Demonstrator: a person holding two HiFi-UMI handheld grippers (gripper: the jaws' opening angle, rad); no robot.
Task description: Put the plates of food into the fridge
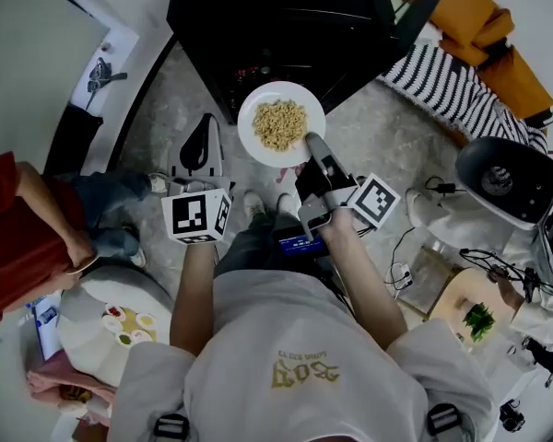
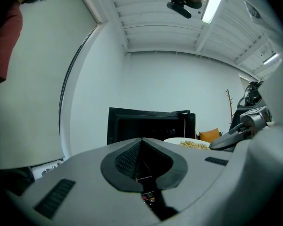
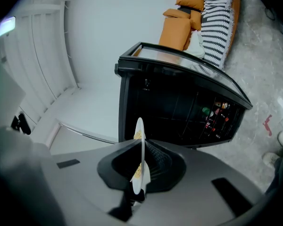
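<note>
My right gripper is clamped on the near rim of the white plate, and in the right gripper view that plate stands edge-on, pinched between the two dark pads with bits of noodle showing on either side of it. My left gripper has its jaws pressed together with nothing between them; in the left gripper view its tips meet at a point. Both forearms reach forward from my chest, the right one angled inward towards the middle, the left one straight ahead and beside the plate, not touching it. The plate is held level in the air just in front of the black fridge, over the speckled floor. It carries a heap of pale yellow noodles in its middle, with a bare white border all round. From the right gripper the fridge shows a dark inside with small bottles at one side. Another plate of food sits on a round pale table at my lower left, well apart from both grippers
</note>
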